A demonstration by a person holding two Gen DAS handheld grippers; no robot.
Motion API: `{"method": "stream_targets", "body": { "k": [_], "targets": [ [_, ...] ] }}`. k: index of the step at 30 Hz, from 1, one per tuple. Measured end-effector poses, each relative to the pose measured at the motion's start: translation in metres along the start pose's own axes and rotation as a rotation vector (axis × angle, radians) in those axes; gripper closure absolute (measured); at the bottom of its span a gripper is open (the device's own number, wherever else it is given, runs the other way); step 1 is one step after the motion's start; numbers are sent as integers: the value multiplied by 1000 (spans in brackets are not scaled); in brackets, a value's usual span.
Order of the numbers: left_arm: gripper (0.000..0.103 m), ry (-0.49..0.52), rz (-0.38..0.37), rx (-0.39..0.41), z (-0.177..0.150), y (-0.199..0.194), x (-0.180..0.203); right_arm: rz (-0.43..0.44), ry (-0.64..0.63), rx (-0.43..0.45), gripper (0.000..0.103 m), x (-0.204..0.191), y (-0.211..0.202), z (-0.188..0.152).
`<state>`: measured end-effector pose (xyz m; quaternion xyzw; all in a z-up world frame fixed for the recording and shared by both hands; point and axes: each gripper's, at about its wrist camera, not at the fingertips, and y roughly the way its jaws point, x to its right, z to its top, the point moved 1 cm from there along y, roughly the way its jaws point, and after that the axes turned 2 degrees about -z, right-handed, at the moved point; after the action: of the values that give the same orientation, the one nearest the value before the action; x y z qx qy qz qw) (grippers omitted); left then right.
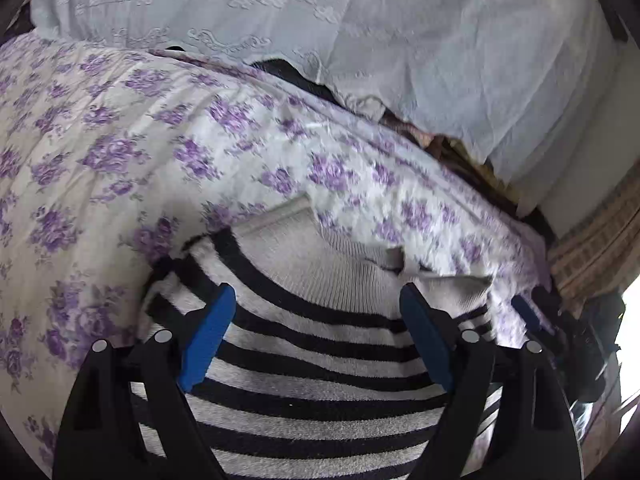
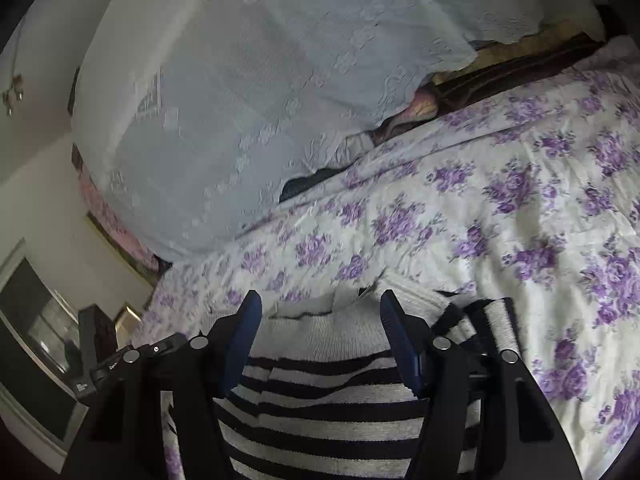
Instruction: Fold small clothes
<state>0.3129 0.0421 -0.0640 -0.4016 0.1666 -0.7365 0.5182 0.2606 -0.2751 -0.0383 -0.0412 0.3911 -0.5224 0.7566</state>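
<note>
The left tongs (image 1: 318, 294) stand spread wide, blue pads (image 1: 208, 336) clear of the cloth, with the sweater (image 1: 312, 360) lying under and between them but not pinched. The right tongs (image 2: 320, 300) are spread too, somewhat less wide, hanging over the same sweater (image 2: 328, 392) with nothing pinched. The sweater lies flat on the bedspread (image 1: 120, 152), at the near edge of both views. It is a knit with broad black and pale grey stripes across the body and a plain pale grey ribbed band at its far end, where a folded lip and a small gap show. In the left view a striped corner pokes out past the left pad; in the right view a striped piece, perhaps a sleeve, lies bunched just right of the right pad. The bedspread (image 2: 500, 208), white with purple flowers, stretches open and unoccupied beyond the sweater and to the side away from the other tongs. Farther back a pale lace cover (image 1: 360, 40) drapes over a bulky heap along the bed's far edge, with dark and brownish cloth showing under its hem. In the left view the right tongs (image 1: 560, 320) appear near the right margin, blurred. In the right view the bed's edge falls away at left toward a wall and dark furniture.
</note>
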Motion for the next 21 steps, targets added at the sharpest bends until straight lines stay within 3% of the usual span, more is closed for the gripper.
{"method": "stream_targets", "body": {
  "k": [4, 5, 6, 7, 8, 9, 11, 13, 15, 17, 19, 21],
  "targets": [
    [15, 188, 281, -98, -13, 53, 28, -90, -151, -136, 49, -26, 51, -13],
    [14, 209, 353, -121, -14, 65, 25, -150, -199, -174, 49, -27, 67, -17],
    [10, 206, 375, -139, -15, 74, 19, -251, -256, -187, 51, -24, 80, -23],
    [10, 190, 367, -134, -16, 76, 11, -368, -312, -175, 56, -16, 90, -29],
    [9, 178, 356, -116, -16, 75, 7, -394, -286, -198, 59, -3, 96, -30],
    [9, 181, 361, -105, -17, 74, 5, -347, -213, -187, 62, 7, 88, -23],
    [10, 186, 370, -89, -19, 72, 6, -412, -177, -103, 58, 20, 71, -15],
    [11, 183, 361, -76, -18, 68, 11, -358, -91, -99, 60, 35, 62, -13],
    [11, 153, 309, -60, -17, 52, 18, -332, -81, -44, 59, 29, 43, -12],
    [10, 145, 219, -17, -14, 34, 31, -251, -144, -12, 59, 0, 26, -13],
    [5, 183, 180, -7, -15, 29, 46, -195, -230, -9, 57, -32, 21, -18],
    [4, 257, 282, -14, -24, 40, 57, -209, -324, -67, 51, -52, 37, -32]
  ]
}}
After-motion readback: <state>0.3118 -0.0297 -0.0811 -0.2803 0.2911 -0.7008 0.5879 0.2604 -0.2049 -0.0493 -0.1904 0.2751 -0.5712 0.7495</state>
